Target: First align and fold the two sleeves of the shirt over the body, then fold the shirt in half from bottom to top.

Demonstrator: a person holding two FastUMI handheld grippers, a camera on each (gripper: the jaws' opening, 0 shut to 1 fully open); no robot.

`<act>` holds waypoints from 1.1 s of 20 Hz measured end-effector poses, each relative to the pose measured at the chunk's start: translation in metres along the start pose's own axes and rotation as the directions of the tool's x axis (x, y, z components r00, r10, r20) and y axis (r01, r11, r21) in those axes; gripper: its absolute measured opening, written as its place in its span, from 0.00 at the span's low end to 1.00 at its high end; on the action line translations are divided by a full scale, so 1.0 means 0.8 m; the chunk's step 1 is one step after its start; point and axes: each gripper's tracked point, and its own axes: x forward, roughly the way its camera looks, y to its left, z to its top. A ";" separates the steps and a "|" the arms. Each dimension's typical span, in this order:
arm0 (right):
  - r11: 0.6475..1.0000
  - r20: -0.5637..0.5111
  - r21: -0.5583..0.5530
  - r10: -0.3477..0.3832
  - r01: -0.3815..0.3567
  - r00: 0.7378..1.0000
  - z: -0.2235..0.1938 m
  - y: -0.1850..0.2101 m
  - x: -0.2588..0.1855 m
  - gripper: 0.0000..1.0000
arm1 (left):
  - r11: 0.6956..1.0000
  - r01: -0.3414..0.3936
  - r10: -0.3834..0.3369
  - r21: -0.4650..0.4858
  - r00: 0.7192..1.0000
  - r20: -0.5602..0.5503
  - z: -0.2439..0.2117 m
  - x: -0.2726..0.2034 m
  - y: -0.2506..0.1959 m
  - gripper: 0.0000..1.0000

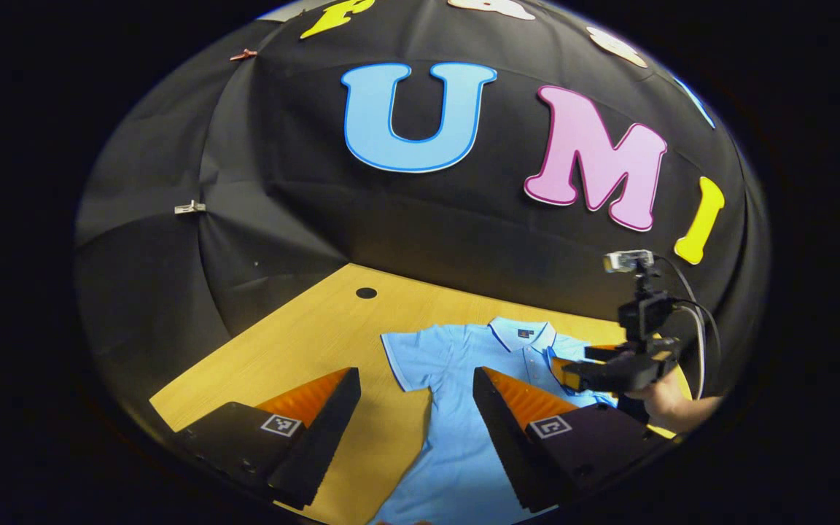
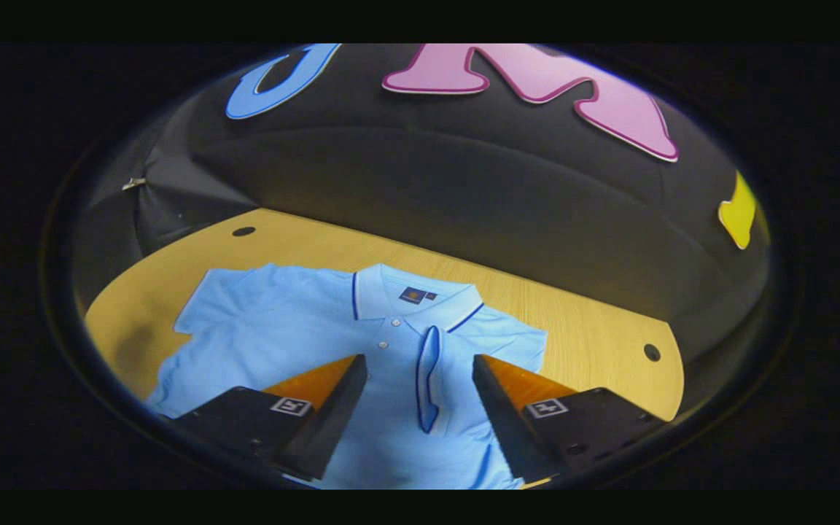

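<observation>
The wooden table carries the light blue polo shirt, spread face up with its collar toward the booth wall, so both sleeves can be reached from the near side. In the right gripper view the shirt lies straight ahead of and beneath the right gripper. Its fingers stand wide apart and grip nothing. Between them lies the right sleeve, already folded onto the chest with its dark-trimmed cuff toward the middle; that fold looks done.

The left gripper is equally spread and empty. Just ahead of its gap lies the left sleeve, flat on the table, probably the next thing to take. Farther right of it, the other gripper shows in a hand.
</observation>
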 end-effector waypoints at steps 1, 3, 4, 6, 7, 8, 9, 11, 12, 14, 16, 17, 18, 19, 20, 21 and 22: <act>1.000 0.000 0.014 -0.002 0.002 1.000 -0.005 -0.005 -0.016 0.95 | 1.000 0.005 -0.005 0.006 1.000 0.004 0.003 0.019 0.001 0.97; 0.999 0.002 0.037 -0.010 0.010 1.000 -0.018 -0.021 -0.049 0.96 | 0.999 0.017 -0.017 0.041 1.000 0.008 0.009 0.059 0.005 0.97; 0.999 0.005 0.049 -0.011 0.011 1.000 -0.024 -0.030 -0.067 0.98 | 0.998 0.016 -0.016 0.064 1.000 -0.003 0.010 0.080 0.007 0.97; 0.997 0.010 0.072 -0.026 0.025 1.000 -0.040 -0.051 -0.099 0.98 | 0.995 0.041 -0.039 0.086 0.999 -0.022 0.005 0.121 0.002 0.97; 0.996 0.008 0.077 -0.033 0.032 0.999 -0.049 -0.061 -0.113 0.98 | 0.994 0.067 -0.064 0.088 0.998 -0.029 0.002 0.142 -0.006 0.97; 0.996 -0.002 0.075 -0.041 0.041 0.999 -0.061 -0.072 -0.124 0.98 | 0.994 0.077 -0.074 0.081 0.996 -0.044 -0.003 0.164 -0.008 0.97; 0.996 -0.014 0.072 -0.059 0.060 0.998 -0.072 -0.084 -0.135 0.98 | 0.994 0.085 -0.082 0.064 0.995 -0.061 -0.010 0.186 -0.010 0.97; 0.991 -0.018 0.099 -0.094 0.096 0.995 -0.081 -0.109 -0.158 0.98 | 0.997 0.067 -0.064 0.026 0.992 -0.109 -0.025 0.233 -0.002 0.97; 0.986 -0.011 0.132 -0.099 0.100 0.995 -0.082 -0.115 -0.169 0.98 | 0.999 0.040 -0.037 0.020 0.990 -0.133 -0.034 0.253 0.008 0.97; 0.977 -0.003 0.190 -0.101 0.100 0.995 -0.088 -0.124 -0.180 0.96 | 0.999 -0.002 0.010 0.049 0.987 -0.159 -0.044 0.291 0.027 0.97; 0.974 0.000 0.207 -0.096 0.094 0.995 -0.095 -0.126 -0.184 0.97 | 0.997 -0.024 0.037 0.074 0.982 -0.187 -0.057 0.319 0.040 0.97; 0.975 -0.001 0.203 -0.094 0.092 0.996 -0.098 -0.127 -0.185 0.97 | 0.996 -0.035 0.051 0.078 0.976 -0.214 -0.067 0.327 0.045 0.97; 0.976 0.001 0.199 -0.094 0.092 0.996 -0.102 -0.126 -0.187 0.98 | 0.996 -0.038 0.056 0.080 0.971 -0.232 -0.073 0.334 0.048 0.97; 0.976 0.005 0.199 -0.091 0.088 0.996 -0.104 -0.125 -0.187 0.98 | 0.995 -0.035 0.056 0.090 0.967 -0.250 -0.083 0.341 0.048 0.97; 0.975 0.003 0.207 -0.083 0.080 0.997 -0.109 -0.122 -0.186 0.98 | 0.993 -0.036 0.064 0.108 0.963 -0.263 -0.090 0.346 0.050 0.97; 0.973 -0.005 0.223 -0.066 0.066 0.998 -0.115 -0.116 -0.185 0.97 | 0.990 -0.038 0.076 0.134 0.955 -0.285 -0.099 0.347 0.054 0.97; 0.969 -0.011 0.242 -0.053 0.054 0.999 -0.121 -0.111 -0.184 0.97 | 0.990 -0.035 0.072 0.140 0.960 -0.269 -0.096 0.349 0.053 0.97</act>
